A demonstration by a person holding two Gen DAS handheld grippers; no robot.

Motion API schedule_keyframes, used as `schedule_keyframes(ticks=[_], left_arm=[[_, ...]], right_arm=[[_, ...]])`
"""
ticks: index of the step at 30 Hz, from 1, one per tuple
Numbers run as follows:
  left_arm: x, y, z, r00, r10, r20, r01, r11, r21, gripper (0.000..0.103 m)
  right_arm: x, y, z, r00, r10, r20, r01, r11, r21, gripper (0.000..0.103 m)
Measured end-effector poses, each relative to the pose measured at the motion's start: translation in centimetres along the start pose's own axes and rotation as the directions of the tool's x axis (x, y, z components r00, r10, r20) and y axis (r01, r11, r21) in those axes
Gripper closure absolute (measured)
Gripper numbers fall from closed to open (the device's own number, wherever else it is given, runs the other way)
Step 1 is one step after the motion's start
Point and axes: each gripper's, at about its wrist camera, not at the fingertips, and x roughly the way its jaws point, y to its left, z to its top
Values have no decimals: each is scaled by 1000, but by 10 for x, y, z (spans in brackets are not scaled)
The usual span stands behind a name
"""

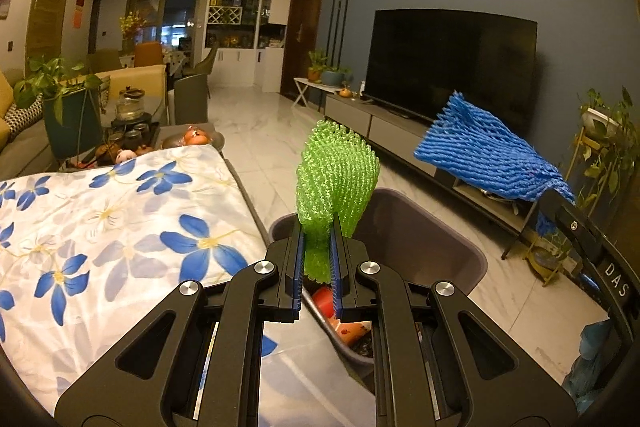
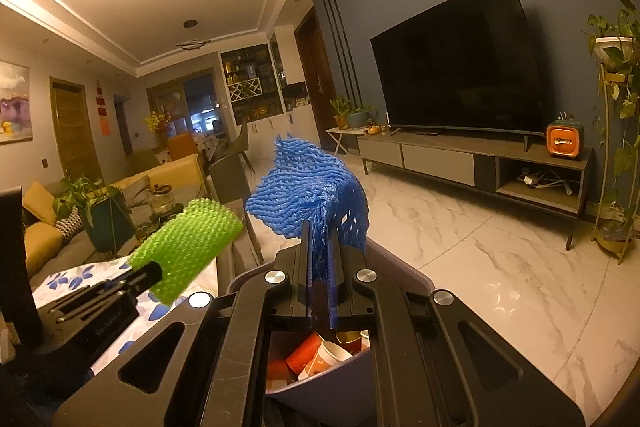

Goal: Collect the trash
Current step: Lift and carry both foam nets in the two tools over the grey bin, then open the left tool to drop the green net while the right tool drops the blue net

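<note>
Left tool [image 1: 319,259]: we hold the green foam net [image 1: 336,179] pinched at its lower end, above the grey trash bin [image 1: 460,251]. Right tool [image 2: 319,263]: clamped on the blue foam net [image 2: 308,195], likewise over the bin. Both nets we judge featherlight, soft, springy; an end pinch suffices. Bin contents: paper cups [image 2: 320,359]. Beside it, floral-clothed desk [image 1: 120,227]. Beyond, television [image 1: 452,67].

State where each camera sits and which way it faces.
Left wrist: on the left gripper, facing forward over the bin; its jaws pinch the green foam net.
Right wrist: on the right gripper, facing forward; jaws pinch the blue foam net.
Shared: both nets, bin, television.
</note>
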Motion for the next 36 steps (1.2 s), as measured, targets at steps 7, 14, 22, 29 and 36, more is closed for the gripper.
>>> schedule_keyframes(ticks=[7,14,22,29,36], left_arm=[[13,-3,-4,1000,2,-16,-2,1000,1,93],[30,-6,-6,999,-5,-39,5,1000,0,92],[44,-6,-11,998,-18,-60,18,1000,-4,92],[52,-7,-11,997,-31,-69,30,1000,-4,92],[56,-4,-12,995,-67,-72,66,998,-14,66]], right_arm=[[13,-5,-2,1000,8,-11,-8,1000,13,97],[22,-5,-3,1000,13,-23,-13,1000,20,97],[30,-6,-3,999,28,-37,-27,999,20,97],[36,-8,-1,998,39,-49,-38,999,19,96],[42,-10,-2,997,50,-59,-49,999,22,60]])
